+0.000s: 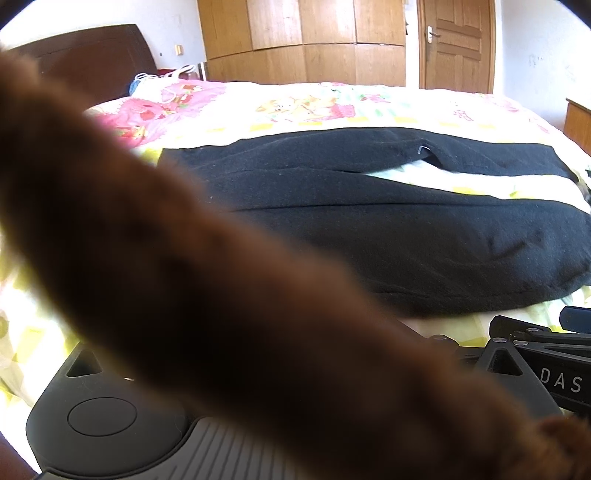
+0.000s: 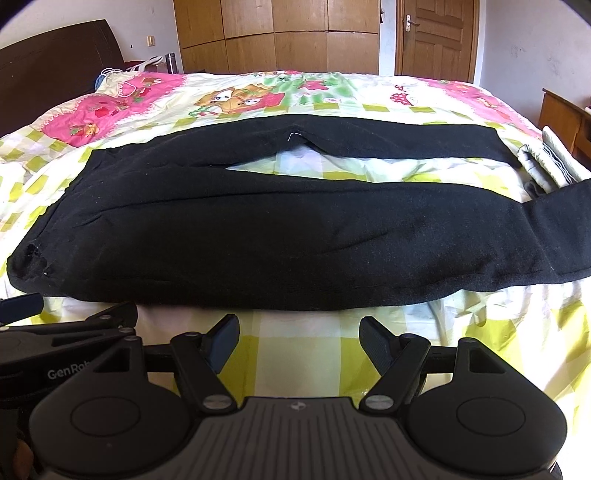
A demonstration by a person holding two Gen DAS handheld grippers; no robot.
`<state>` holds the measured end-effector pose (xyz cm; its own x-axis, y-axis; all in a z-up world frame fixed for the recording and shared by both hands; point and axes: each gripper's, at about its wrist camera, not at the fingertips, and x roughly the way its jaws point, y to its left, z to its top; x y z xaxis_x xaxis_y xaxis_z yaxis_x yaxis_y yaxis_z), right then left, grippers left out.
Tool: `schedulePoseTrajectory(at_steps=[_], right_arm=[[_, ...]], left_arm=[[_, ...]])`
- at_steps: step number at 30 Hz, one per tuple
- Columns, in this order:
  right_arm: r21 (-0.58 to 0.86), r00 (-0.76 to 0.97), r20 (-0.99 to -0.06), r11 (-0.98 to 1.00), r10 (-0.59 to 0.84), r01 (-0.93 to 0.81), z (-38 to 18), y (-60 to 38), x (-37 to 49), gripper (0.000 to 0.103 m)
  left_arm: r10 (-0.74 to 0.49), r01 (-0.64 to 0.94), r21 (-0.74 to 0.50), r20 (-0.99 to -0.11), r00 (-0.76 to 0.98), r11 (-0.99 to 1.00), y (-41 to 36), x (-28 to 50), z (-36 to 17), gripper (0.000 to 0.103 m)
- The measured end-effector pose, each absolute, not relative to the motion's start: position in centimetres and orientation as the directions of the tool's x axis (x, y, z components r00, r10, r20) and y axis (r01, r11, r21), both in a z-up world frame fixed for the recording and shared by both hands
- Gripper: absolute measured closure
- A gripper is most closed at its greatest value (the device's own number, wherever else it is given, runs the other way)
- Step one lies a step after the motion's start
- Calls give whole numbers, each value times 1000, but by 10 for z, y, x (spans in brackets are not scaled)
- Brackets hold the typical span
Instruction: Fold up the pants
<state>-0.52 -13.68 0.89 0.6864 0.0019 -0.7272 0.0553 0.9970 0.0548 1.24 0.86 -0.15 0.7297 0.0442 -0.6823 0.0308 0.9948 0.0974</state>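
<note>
Black pants point(image 2: 280, 236) lie flat across the bed, waist to the left and both legs running right, with a strip of sheet showing between the legs. The pants point(image 1: 406, 221) also fill the middle of the left wrist view. My right gripper point(image 2: 299, 334) is open just short of the near leg's edge, over bare sheet, with nothing between its fingers. My left gripper point(image 2: 70, 325) sits close beside it on the left. In its own view a blurred brown sleeve point(image 1: 207, 280) hides its fingers. The right gripper point(image 1: 535, 347) shows at that view's right edge.
The bed has a yellow-green checked and pink cartoon sheet point(image 2: 306, 369). A folded striped cloth point(image 2: 550, 162) lies by the leg ends at the right. A dark headboard point(image 2: 55, 55) is at the left, a wardrobe point(image 2: 280, 33) and door point(image 2: 436, 37) behind, and a wooden stand point(image 2: 561, 114) at the right.
</note>
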Motion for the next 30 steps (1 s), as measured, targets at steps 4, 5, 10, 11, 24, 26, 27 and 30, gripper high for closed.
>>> schedulePoseTrajectory(at_steps=[4,5,10,11,24,26,27,30], right_arm=[[62,678,-736,996,0,68,3,-138,-4,18],[59,673,-740,996,-6,73,1,-139,-3,18],[71,660,-751,993,-12,99,-4,-147,-1,18],[73,660,-751,992,-12,100,-4,-148,-1,18],[79,666,-746,992,-5,97,-5,-151,-3,18],[82,665,-747,992,-3,96,-5,-151,-3,18],[85,664,-748,992,-1,97,-5,-152,-3,18],[86,661,-750,991,0,98,-5,-152,-3,18]], left_arm=[[47,36,104,-693,719,994,8,15,-6,3],[54,40,119,-690,721,992,5,16,-7,3],[44,61,126,-693,719,990,0,18,-8,2],[43,63,126,-693,719,990,0,18,-8,1],[36,69,119,-710,704,991,-3,26,-13,1],[39,69,122,-708,705,990,-3,25,-13,1],[39,68,122,-708,705,990,-3,25,-13,1],[39,68,123,-708,705,990,-3,25,-13,1]])
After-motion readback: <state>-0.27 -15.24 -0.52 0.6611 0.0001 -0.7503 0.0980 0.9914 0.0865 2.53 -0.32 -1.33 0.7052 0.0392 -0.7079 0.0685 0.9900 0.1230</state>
